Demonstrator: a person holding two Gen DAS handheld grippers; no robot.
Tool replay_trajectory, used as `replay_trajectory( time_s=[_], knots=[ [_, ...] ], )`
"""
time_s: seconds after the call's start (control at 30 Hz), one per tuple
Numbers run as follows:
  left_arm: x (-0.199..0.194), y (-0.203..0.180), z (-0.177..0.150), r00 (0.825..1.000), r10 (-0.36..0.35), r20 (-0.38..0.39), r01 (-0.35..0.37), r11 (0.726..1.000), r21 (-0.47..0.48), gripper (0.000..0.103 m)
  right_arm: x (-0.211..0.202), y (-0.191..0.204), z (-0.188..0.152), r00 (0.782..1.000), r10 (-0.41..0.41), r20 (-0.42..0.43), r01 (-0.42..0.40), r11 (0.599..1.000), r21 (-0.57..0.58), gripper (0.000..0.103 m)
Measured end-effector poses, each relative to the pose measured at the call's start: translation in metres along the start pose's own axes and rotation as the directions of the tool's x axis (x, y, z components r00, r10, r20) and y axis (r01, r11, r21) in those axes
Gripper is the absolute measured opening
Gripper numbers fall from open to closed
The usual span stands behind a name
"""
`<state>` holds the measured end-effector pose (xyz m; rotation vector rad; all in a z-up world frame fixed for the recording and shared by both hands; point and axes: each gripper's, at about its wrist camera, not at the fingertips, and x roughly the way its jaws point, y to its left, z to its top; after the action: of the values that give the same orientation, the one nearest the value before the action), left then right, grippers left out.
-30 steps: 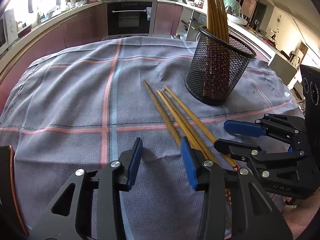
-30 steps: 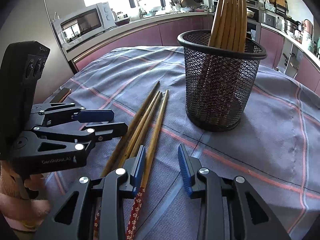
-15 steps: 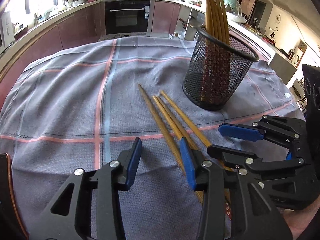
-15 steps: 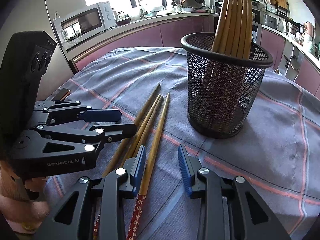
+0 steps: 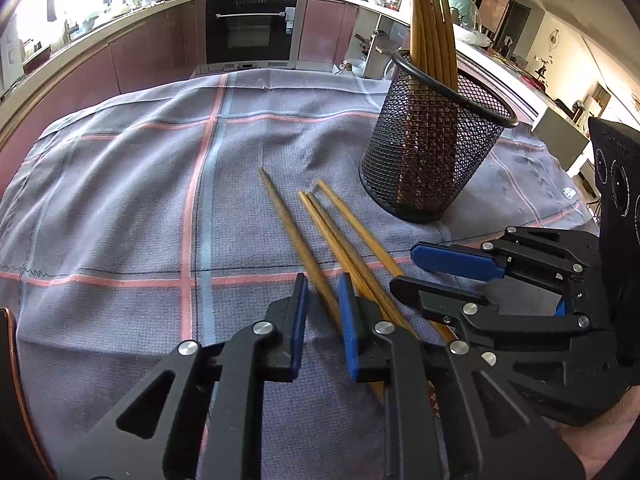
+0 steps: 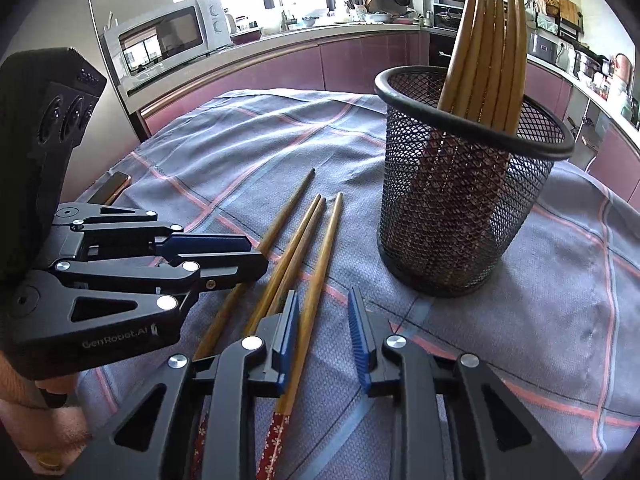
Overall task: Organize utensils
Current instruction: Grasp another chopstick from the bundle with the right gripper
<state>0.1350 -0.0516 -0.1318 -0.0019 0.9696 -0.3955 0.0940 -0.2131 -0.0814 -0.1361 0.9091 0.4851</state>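
Four tapered brown chopsticks [image 5: 340, 248], red-patterned at the handles, lie loose. Left tongs [image 5: 323, 312] and right tongs [image 6: 322, 324] are closing, each astride one chopstick, not yet gripping.

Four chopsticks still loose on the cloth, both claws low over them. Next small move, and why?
Probably finish closing the left claw on the leftmost chopstick: its jaws are closing with that stick between them. The right claw is closing around the rightmost chopstick likewise. Then lift toward the mesh holder.
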Motion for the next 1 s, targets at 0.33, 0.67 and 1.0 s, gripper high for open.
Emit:
replay_trajectory(
  time_s=[0.33,0.67,1.0],
  knots=[
    [0.0009,-0.0026,0.0002,0.999,0.039,0.002,-0.039,0.999,-0.004,0.018,0.0021,-0.0061,0.0014,1.000,-0.002,0.000,0.002,1.000,0.025,0.010],
    [0.0018,-0.0050,0.0009,0.998,0.066,0.012,-0.067,0.998,0.004,0.016,0.0033,-0.0072,0.0036,1.000,-0.003,0.002,0.003,1.000,0.030,0.010],
    [0.0004,-0.0007,-0.0009,0.998,0.055,0.014,-0.055,0.998,-0.027,0.013,0.0019,-0.0091,0.0029,1.000,0.007,0.000,-0.007,0.999,0.036,0.006]
  ],
)
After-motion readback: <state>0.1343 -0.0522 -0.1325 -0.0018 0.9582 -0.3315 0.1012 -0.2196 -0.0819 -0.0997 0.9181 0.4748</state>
